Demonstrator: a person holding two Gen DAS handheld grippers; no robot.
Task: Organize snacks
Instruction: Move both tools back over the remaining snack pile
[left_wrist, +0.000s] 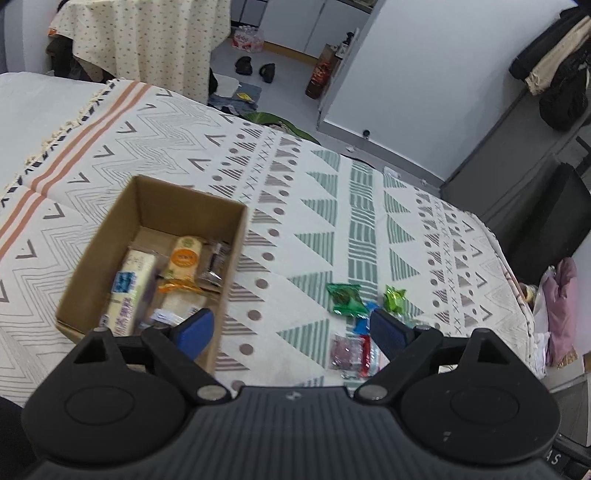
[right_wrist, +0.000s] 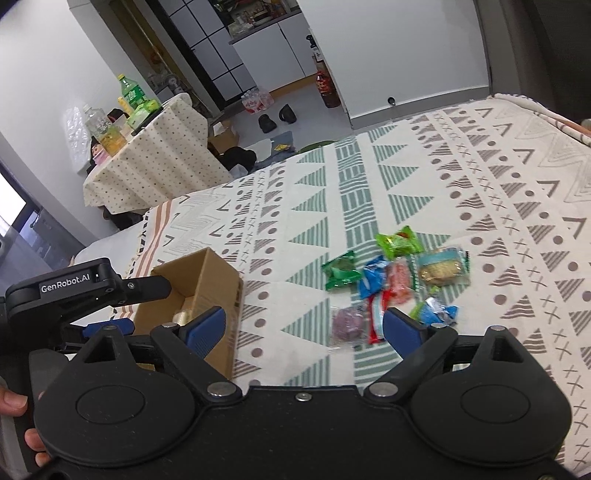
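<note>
the left gripper (left_wrist: 291, 328) hangs above the patterned cloth (left_wrist: 295, 206) that covers the surface, tilted down and forward, its jaws spread wide with nothing between them. its left blue pad overlaps the near right corner of the cardboard box (left_wrist: 192, 206), its right pad sits over the near edge of the loose snacks. the box stands open on the cloth and holds several packets: a pale yellow one with blue print (left_wrist: 129, 291), an orange-labelled one (left_wrist: 183, 262) beside it, and a small dark wrapper (left_wrist: 216, 264) against the right wall.

the right gripper (right_wrist: 304, 326) is held low over the cloth as well, pointing forward, jaws wide apart and empty. in its view the left gripper (right_wrist: 74, 291) appears at the left edge, reaching over the box (right_wrist: 218, 280). fingers (right_wrist: 13, 402) of the person's hand show at the lower left, wrapped around a handle.

the loose snacks lie in a cluster to the right of the box, well apart from it: a dark green packet (right_wrist: 341, 271), a bright green one (right_wrist: 399, 242), a blue one (right_wrist: 373, 280), a pink one (right_wrist: 400, 282), a clear pack with a biscuit (right_wrist: 443, 269), a purple one (right_wrist: 345, 323), a red-and-white one (right_wrist: 376, 315) and a blue-green foil piece (right_wrist: 437, 312). the right gripper's right pad sits just in front of the red-and-white and foil pieces.
</note>
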